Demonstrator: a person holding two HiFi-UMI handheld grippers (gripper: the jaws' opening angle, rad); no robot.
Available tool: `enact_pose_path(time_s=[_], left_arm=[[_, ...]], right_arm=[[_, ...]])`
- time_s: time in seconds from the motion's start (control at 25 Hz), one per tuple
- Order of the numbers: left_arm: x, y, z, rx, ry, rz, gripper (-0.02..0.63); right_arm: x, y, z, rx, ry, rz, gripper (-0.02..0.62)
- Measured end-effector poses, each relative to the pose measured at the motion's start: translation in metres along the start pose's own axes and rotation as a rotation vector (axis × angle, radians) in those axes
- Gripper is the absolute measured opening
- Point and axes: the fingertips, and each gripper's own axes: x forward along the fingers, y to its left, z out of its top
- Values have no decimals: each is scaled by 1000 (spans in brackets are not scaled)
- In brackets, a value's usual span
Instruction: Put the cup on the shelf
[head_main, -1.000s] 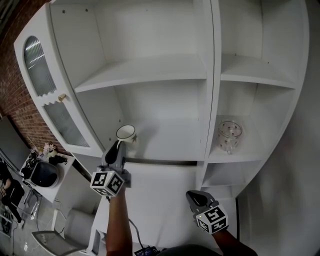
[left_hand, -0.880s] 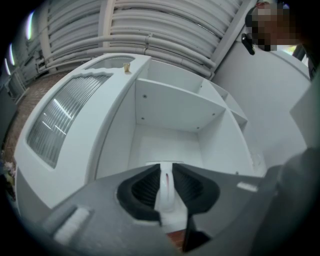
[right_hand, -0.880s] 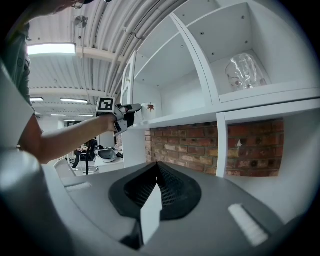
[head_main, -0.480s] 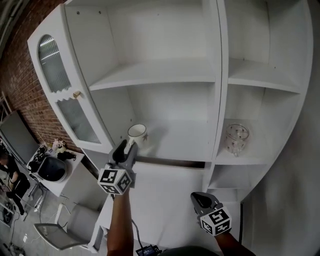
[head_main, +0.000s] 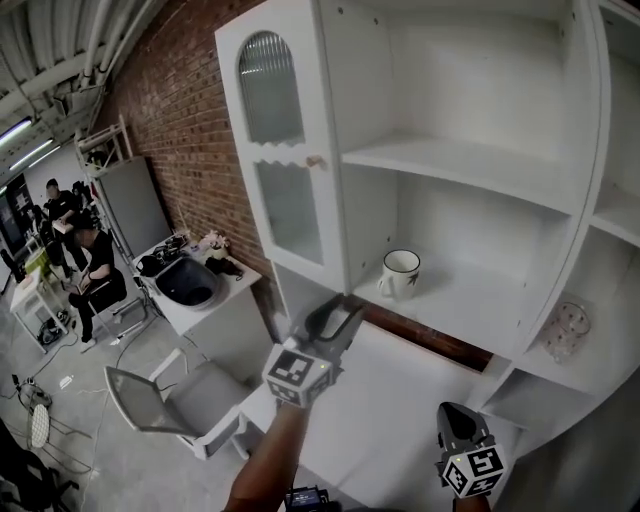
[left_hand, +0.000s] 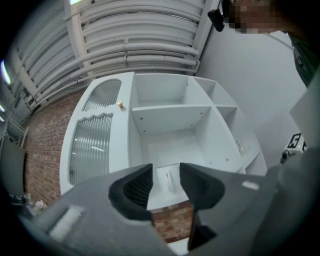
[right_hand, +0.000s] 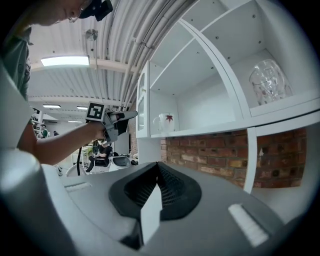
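**White cup standing on the shelf, both claws clear of it**

White and upright, the cup (head_main: 401, 273) is sitting on the lower shelf board (head_main: 455, 300) of the open white cabinet (head_main: 470, 165), its handle turning toward 8 o'clock in the head view. A small red mark is showing on its side in the right gripper view, possibly a leaf, though it is too small to be sure.

The left claw (head_main: 335, 318) is hanging in the air at about 7 o'clock from the cup, well apart from it. Its jaws have just been opening and are now standing apart with nothing between them; the left gripper view is looking through the gap at the cabinet.

The right claw (head_main: 455, 418) is hovering at 5 o'clock from the left one, over the white bench (head_main: 400, 390), with its jaws pressing together on nothing.

A clear glass jar (head_main: 566, 330) is standing in the neighbouring compartment, at 4 o'clock from the cup. The cabinet door (head_main: 285, 170) with ribbed glass is hanging open at 10 o'clock from the cup, in front of the brick wall (head_main: 175, 120).
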Motion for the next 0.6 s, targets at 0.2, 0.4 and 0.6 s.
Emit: enact_pose_path(time_s=[0.2, 0.4, 0.6], left_arm=[[-46, -8, 9, 42, 6, 25, 132], [-83, -23, 10, 36, 12, 53, 50], [-120, -36, -10, 47, 76, 60, 3]], right_arm=[[7, 16, 13, -37, -19, 70, 6], [5, 24, 26, -79, -35, 110, 6], [-1, 33, 32, -127, -39, 142, 6]])
